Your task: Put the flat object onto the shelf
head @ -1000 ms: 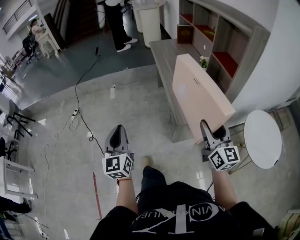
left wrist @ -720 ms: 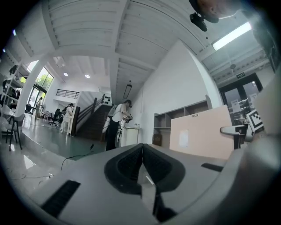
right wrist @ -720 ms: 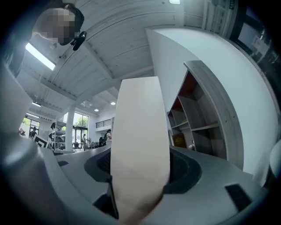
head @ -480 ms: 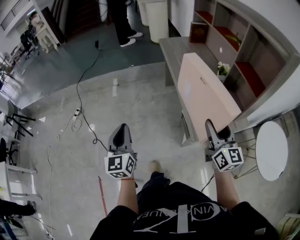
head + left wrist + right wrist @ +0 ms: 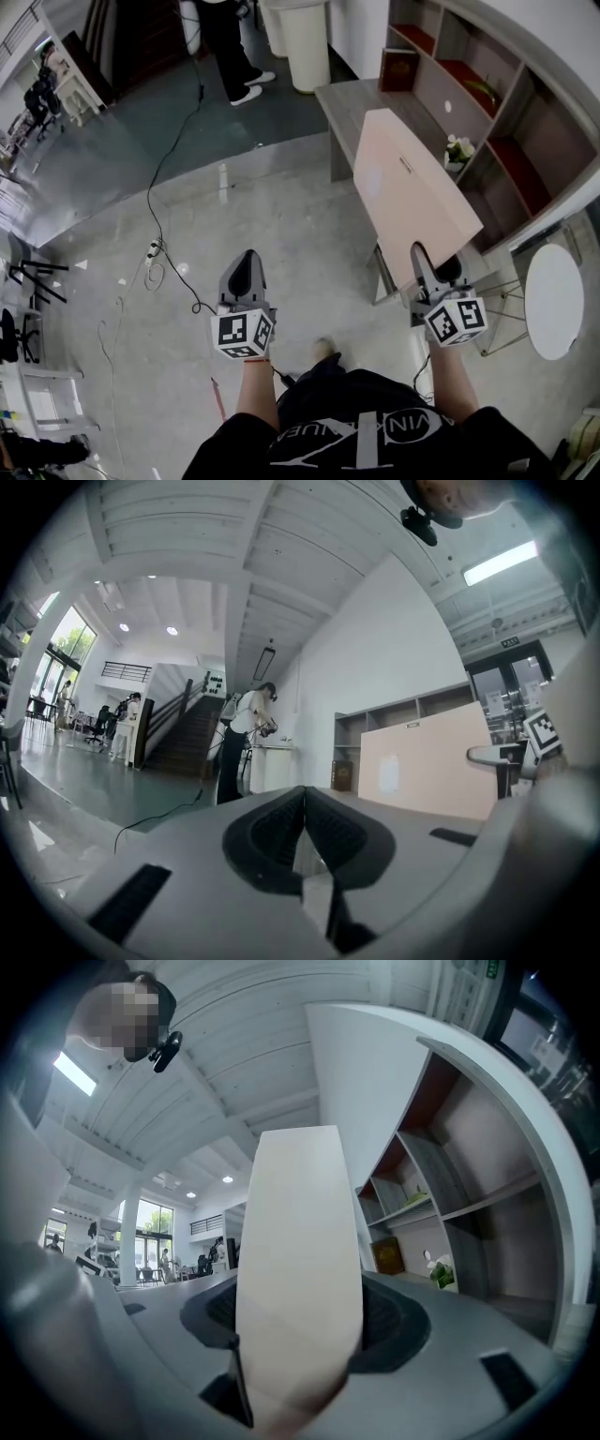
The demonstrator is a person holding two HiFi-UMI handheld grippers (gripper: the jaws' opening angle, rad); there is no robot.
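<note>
A large flat pale-pink box (image 5: 412, 197) stands on edge in my right gripper (image 5: 433, 272), which is shut on its lower end. In the right gripper view the box (image 5: 300, 1269) fills the gap between the jaws edge-on. It hangs in the air over a grey bench (image 5: 352, 112) in front of the shelf unit (image 5: 506, 103), whose compartments have red floors. My left gripper (image 5: 246, 277) is held out over the floor to the left, shut with nothing in it; in the left gripper view its pads (image 5: 302, 832) meet.
A small potted plant (image 5: 458, 150) and a brown book (image 5: 398, 67) sit in the shelf. A round white table (image 5: 555, 300) stands at the right. A black cable (image 5: 164, 187) runs across the floor. A person (image 5: 220, 47) stands by a white bin (image 5: 305, 42) at the back.
I have stepped forward and turned a little towards the shelf. The box is still gripped the same way, and more of the shelf compartments show at the right.
</note>
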